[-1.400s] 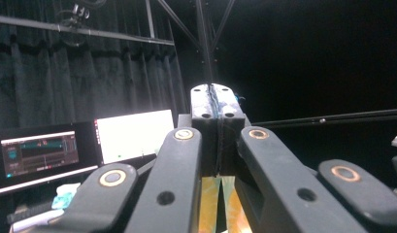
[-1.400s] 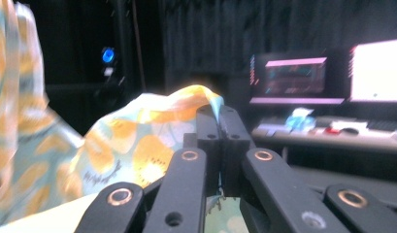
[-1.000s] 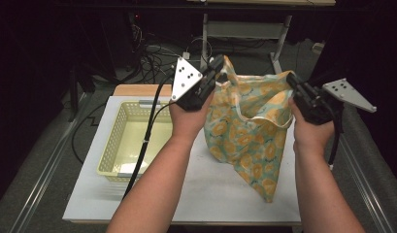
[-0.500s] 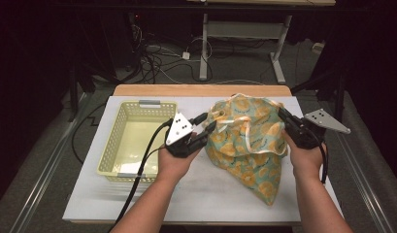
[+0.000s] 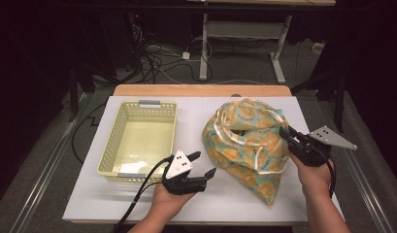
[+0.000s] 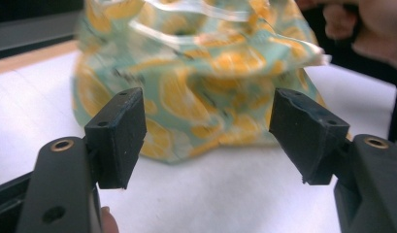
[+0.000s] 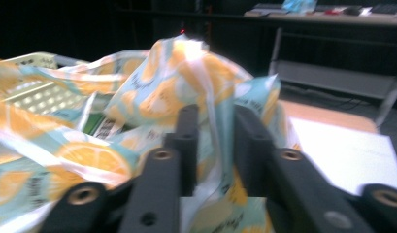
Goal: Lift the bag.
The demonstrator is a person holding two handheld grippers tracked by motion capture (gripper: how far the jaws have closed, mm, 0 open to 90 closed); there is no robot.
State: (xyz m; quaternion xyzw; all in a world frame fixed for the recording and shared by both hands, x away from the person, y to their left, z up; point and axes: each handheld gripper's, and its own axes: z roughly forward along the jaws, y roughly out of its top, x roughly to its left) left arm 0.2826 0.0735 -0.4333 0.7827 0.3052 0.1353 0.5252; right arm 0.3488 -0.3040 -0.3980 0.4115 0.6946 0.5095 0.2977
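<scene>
Cloth (image 5: pixel 247 145) printed with oranges is heaped toward the right edge of the white board (image 5: pixel 152 199), beside the basket (image 5: pixel 138 138). A fold lies in the narrow gap of the right gripper (image 5: pixel 287 133), just eased apart; release should be finished cleanly. The left gripper (image 5: pixel 205 165), just opened wide and empty, should be kept clear.

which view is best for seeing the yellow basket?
High view: the yellow basket shows whole, left of the patterned cloth on the white table. Right gripper view catches just a corner of it behind the cloth.
</scene>
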